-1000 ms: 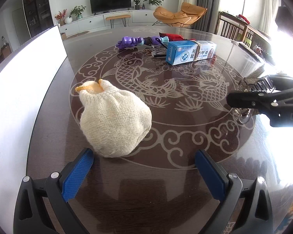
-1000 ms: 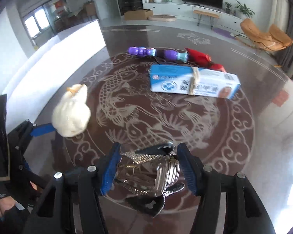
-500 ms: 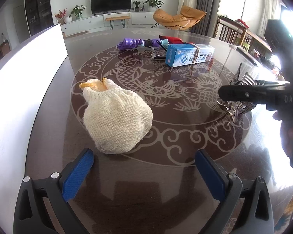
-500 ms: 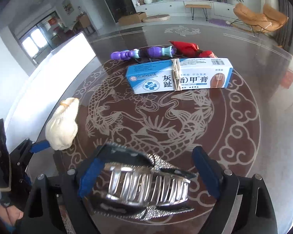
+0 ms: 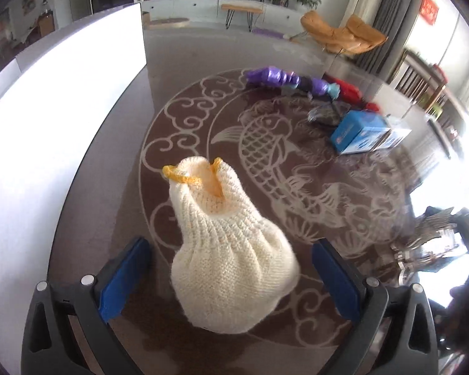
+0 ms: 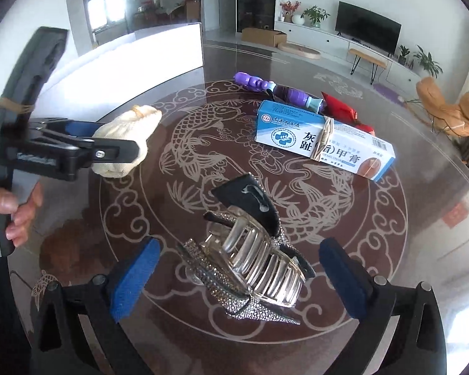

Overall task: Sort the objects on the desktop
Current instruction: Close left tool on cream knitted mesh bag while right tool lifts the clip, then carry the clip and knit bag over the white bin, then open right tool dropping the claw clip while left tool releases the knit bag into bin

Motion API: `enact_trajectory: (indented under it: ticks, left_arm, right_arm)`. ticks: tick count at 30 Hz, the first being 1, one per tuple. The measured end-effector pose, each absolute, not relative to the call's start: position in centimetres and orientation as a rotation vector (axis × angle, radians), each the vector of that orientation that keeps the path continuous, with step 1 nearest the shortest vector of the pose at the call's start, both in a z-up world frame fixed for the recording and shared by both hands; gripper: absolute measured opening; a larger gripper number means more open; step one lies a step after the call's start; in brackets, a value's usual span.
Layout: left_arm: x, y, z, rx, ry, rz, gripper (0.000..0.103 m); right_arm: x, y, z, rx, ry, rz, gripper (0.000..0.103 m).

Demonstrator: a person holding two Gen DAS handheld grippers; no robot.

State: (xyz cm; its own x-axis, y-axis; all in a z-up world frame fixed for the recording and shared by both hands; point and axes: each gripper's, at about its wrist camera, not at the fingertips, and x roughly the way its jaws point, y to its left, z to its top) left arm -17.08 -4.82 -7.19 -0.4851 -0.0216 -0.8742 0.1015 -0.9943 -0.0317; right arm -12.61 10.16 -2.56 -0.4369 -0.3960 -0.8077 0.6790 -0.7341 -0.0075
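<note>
The right gripper [image 6: 239, 281] was seen with its jaws opening, the blue pads standing clear on either side of a glittery hair clip [image 6: 250, 262] that lay on the glass table [image 6: 375, 250]. The left gripper [image 5: 231, 276] was spread wide around a cream knitted pouch [image 5: 231, 250] resting on the table, neither pad touching it. Farther back, a blue and white box [image 6: 322, 139], a purple toy [image 6: 278, 89] and a red packet [image 6: 340, 109] were lying close together.
</note>
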Motion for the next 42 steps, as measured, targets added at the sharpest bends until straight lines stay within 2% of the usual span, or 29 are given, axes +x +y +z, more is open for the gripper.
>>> enact_trajectory:
  ticks: [1, 2, 3, 4, 6, 9, 12, 14, 15, 16, 21, 22, 23, 24, 25, 30, 33, 35, 36, 37, 39, 42]
  left_arm:
    - [-17.2, -4.2, -7.4, 1.549, 0.038, -2.639, 0.102]
    - [-17.0, -4.0, -7.4, 1.538, 0.033, -2.684, 0.084]
    - [-16.6, -3.8, -7.0, 1.497, 0.008, -2.713, 0.067]
    - [-16.4, -3.8, -6.7, 1.497, 0.007, -2.733, 0.05]
    - [-15.5, -3.9, -6.2, 1.491, 0.015, -2.781, 0.046]
    - [-13.0, -4.0, -4.3, 1.423, -0.006, -2.854, 0.046]
    - [-10.8, -4.6, -1.4, 1.352, 0.076, -2.927, 0.046]
    - [-10.0, -5.7, 0.7, 1.317, 0.142, -2.954, 0.046]
    - [-9.6, -6.2, 1.7, 1.302, 0.175, -2.967, 0.046]
    - [-9.2, -6.8, 2.5, 1.285, 0.197, -2.978, 0.046]
    - [-5.8, -8.8, 4.9, 1.214, 0.212, -3.006, 0.046]
    - [-5.2, -9.0, 5.1, 1.208, 0.218, -3.007, 0.046]
    - [-4.8, -9.2, 5.2, 1.203, 0.227, -3.007, 0.046]
    - [-4.4, -9.4, 5.2, 1.2, 0.239, -3.008, 0.046]
    - [-4.1, -9.5, 5.2, 1.2, 0.253, -3.007, 0.046]
    - [-2.8, -10.7, 5.9, 1.201, 0.337, -3.003, 0.046]
    - [-1.9, -12.6, 6.8, 1.179, 0.362, -2.986, 0.046]
    - [-1.2, -14.4, 7.2, 1.168, 0.38, -2.965, 0.046]
    - [-0.9, -15.5, 7.4, 1.163, 0.394, -2.953, 0.046]
    - [-0.6, -16.7, 7.6, 1.156, 0.41, -2.94, 0.046]
    - [-0.1, -19.5, 8.0, 1.128, 0.437, -2.902, 0.046]
    - [0.5, -24.2, 8.5, 1.096, 0.456, -2.823, 0.046]
  right_arm:
    - [-12.6, 10.1, -2.6, 1.102, 0.446, -2.18, 0.102]
    - [-12.7, 10.1, -2.7, 1.103, 0.447, -2.177, 0.101]
    - [-12.7, 10.3, -2.7, 1.103, 0.44, -2.165, 0.093]
    - [-12.9, 10.5, -2.7, 1.101, 0.423, -2.153, 0.071]
    - [-13.0, 11.0, -2.5, 1.119, 0.404, -2.145, 0.068]
    - [-13.3, 11.8, -1.9, 1.16, 0.358, -2.165, 0.064]
    - [-13.0, 12.1, -0.4, 1.173, 0.317, -2.178, 0.06]
    - [-12.6, 11.4, 0.8, 1.158, 0.342, -2.176, 0.054]
    - [-12.5, 11.0, 1.4, 1.151, 0.357, -2.173, 0.028]
    - [-12.5, 10.7, 2.0, 1.154, 0.358, -2.166, 0.009]
    - [-11.8, 10.6, 3.7, 1.193, 0.374, -2.187, 0.011]
    - [-11.7, 11.1, 3.9, 1.202, 0.349, -2.204, 0.021]
    - [-11.6, 11.6, 4.0, 1.215, 0.319, -2.225, 0.033]
    - [-11.5, 12.0, 4.0, 1.228, 0.301, -2.247, 0.072]
    - [-11.3, 12.1, 4.0, 1.233, 0.3, -2.264, 0.103]
    - [-11.0, 10.2, 0.4, 1.306, 0.302, -2.227, 0.101]
    - [-11.6, 9.8, -1.5, 1.36, 0.317, -2.261, 0.054]
    - [-11.6, 9.9, -1.6, 1.361, 0.329, -2.259, 0.053]
    - [-11.5, 9.9, -1.4, 1.372, 0.338, -2.252, 0.041]
    - [-11.4, 9.9, -0.9, 1.372, 0.332, -2.246, 0.035]
    - [-10.9, 9.6, 1.2, 1.335, 0.293, -2.237, 0.03]
    - [-10.0, 6.9, 5.3, 1.218, 0.287, -2.212, 0.029]
